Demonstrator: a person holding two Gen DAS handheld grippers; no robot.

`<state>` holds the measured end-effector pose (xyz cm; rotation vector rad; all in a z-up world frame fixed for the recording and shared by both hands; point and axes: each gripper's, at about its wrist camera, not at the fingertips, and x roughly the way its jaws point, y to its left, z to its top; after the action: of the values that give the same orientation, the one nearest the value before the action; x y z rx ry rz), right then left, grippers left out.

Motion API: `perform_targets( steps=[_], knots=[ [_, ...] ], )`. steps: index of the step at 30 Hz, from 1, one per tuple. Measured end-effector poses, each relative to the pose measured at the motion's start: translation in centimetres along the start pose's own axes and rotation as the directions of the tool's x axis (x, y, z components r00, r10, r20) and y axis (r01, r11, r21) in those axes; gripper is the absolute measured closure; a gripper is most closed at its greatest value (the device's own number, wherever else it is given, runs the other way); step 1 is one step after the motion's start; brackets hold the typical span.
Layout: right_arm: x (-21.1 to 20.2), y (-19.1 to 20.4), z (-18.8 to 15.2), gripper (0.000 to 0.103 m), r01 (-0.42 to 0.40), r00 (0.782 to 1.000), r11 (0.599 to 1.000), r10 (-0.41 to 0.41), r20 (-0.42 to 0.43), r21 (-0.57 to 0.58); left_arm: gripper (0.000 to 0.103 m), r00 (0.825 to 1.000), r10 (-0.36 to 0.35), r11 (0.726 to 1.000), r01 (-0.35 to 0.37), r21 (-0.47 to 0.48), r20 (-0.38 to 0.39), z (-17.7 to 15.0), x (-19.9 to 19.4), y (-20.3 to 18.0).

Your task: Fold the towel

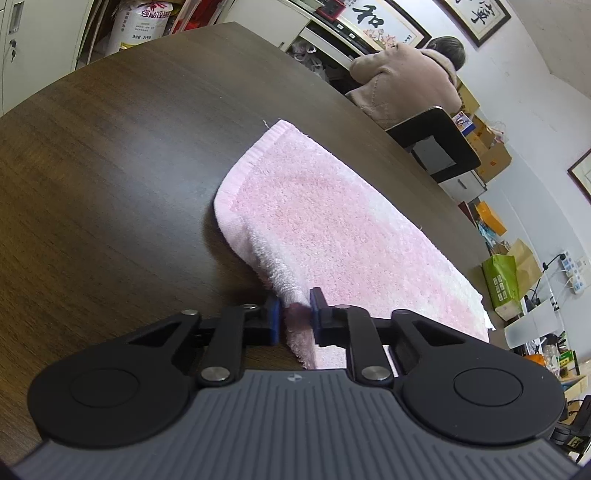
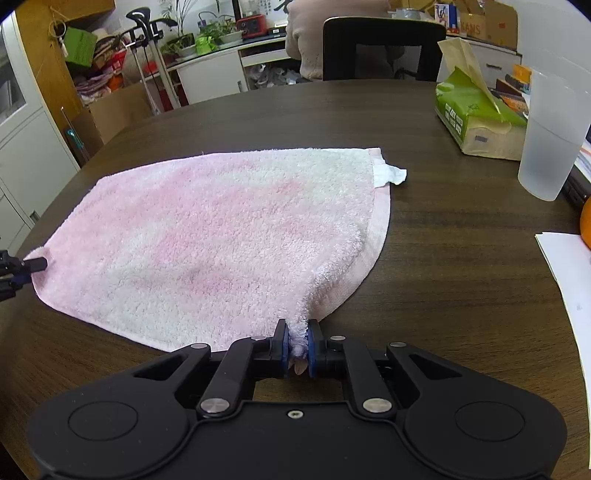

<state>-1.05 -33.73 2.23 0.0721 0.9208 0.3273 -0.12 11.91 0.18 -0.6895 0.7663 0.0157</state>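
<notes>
Two grippers, left gripper [image 1: 295, 310] and right gripper [image 2: 298, 345], each pinch a near corner of the pink towel [image 2: 221, 229] between narrow fingers on the table [image 2: 461, 258].

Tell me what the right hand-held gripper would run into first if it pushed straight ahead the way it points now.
The right hand-held gripper is already shut on the near corner of the pink towel. Pushed straight on and downward, it would likely bunch that towel against the dark wooden table first, though depth is hard to judge.

framed scroll [image 1: 384, 22]: "和" | box [image 2: 471, 27]: "KANS"
</notes>
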Motion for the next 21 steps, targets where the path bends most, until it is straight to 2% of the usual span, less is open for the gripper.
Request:
perform_targets(
  steps=[14,21],
  knots=[
    [0.2,-0.1,0.0,0.096,-0.028,0.999,1.000,0.028,0.020,-0.001,0.096,1.000,0.011,1.000,-0.011,0.029,-0.007,0.6,-0.3,-0.8],
    [-1.0,-0.5,0.8,0.096,-0.059,0.997,0.998,0.058,0.044,0.017,0.096,1.000,-0.014,0.999,0.013,0.046,0.011,1.5,-1.6,-1.7]
  ],
)
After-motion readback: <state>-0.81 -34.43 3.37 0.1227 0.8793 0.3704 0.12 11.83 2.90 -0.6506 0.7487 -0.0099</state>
